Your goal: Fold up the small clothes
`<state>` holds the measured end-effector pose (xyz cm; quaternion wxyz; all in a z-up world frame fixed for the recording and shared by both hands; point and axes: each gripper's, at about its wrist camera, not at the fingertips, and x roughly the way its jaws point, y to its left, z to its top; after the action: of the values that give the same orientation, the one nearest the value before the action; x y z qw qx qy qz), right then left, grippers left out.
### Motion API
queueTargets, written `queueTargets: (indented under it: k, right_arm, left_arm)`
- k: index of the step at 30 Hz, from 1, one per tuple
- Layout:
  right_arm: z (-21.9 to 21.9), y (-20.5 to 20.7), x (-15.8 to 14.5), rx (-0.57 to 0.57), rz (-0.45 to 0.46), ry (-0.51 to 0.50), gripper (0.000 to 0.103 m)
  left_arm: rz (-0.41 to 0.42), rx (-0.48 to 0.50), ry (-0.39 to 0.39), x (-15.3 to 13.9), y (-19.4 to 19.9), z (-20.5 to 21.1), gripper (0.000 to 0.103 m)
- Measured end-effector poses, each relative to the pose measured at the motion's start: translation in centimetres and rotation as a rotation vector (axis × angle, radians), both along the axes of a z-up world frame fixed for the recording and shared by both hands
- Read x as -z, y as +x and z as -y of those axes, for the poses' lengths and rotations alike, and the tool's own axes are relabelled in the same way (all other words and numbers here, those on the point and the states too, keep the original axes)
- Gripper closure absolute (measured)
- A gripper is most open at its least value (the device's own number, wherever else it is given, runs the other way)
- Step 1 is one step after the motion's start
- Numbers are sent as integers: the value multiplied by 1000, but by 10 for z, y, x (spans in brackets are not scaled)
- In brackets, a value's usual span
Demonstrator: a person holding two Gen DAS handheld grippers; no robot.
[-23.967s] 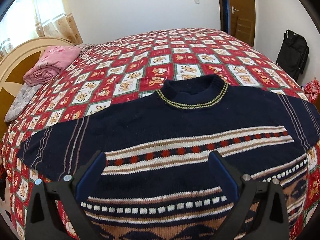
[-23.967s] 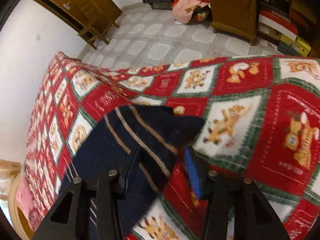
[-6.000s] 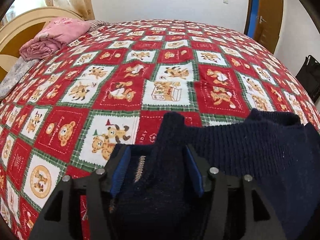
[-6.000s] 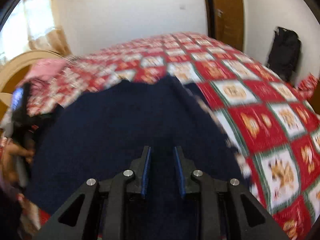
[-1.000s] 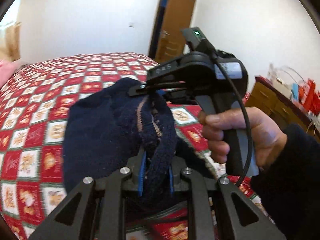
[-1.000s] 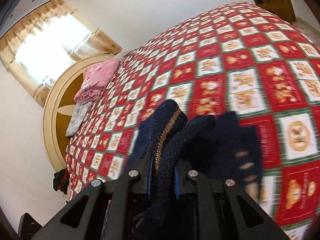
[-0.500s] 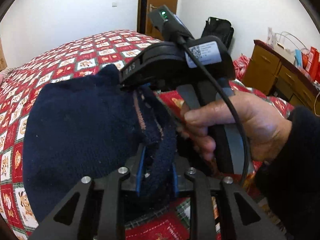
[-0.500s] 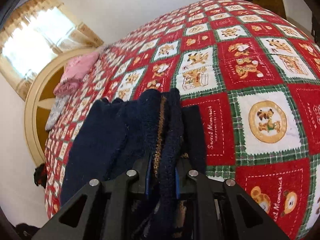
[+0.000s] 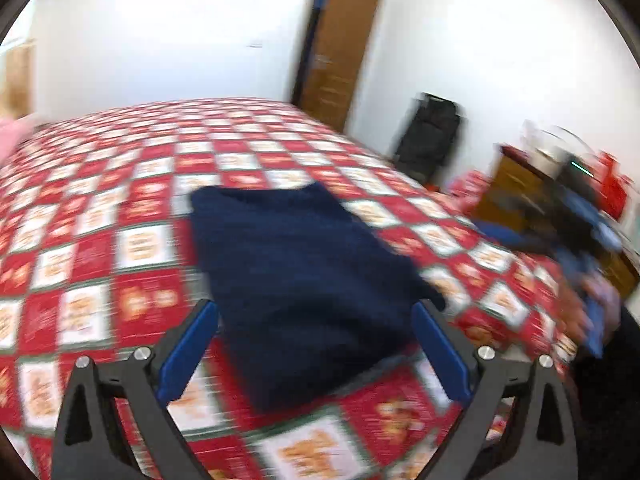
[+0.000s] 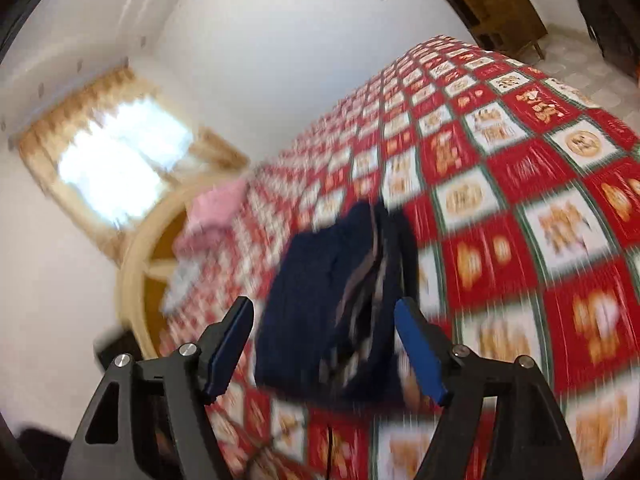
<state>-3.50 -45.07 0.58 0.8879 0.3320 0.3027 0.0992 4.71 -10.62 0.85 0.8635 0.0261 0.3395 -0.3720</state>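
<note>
The navy knitted sweater [image 9: 304, 276] lies folded into a compact rectangle on the red and white patchwork bedspread [image 9: 132, 208]. My left gripper [image 9: 316, 320] is open and empty, just in front of the sweater's near edge. In the right wrist view the folded sweater [image 10: 336, 292] shows its striped layered edge. My right gripper [image 10: 324, 316] is open and empty, held above and short of it. The right gripper and the hand holding it [image 9: 588, 264] appear blurred at the right of the left wrist view.
A pink folded cloth [image 10: 216, 212] lies by the round wooden headboard [image 10: 136, 280]. A wooden door [image 9: 336, 52], a black bag [image 9: 428, 140] and a wooden dresser [image 9: 516, 192] stand beyond the bed's far and right sides. Both views are motion-blurred.
Both grippers have opened and let go of the sweater, which now lies folded on the bed. Both have pulled back from it.
</note>
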Motion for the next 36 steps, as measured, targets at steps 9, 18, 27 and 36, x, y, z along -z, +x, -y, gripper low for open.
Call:
queueTargets:
  k: [9, 18, 27, 36]
  right_arm:
    - [-107, 13, 32, -96, -39, -398, 42]
    - [-101, 21, 73, -5, -262, -612, 93]
    - [-70, 6, 92, 20, -309, -498, 92]
    - [-59, 12, 12, 197, -147, -588, 88]
  left_arm:
    - [-149, -237, 50, 29, 36, -26, 4]
    - [-60, -218, 128, 25, 34, -20, 4]
    - [-6, -156, 246, 63, 39, 30, 4]
    - [-15, -156, 257, 81, 35, 32, 3]
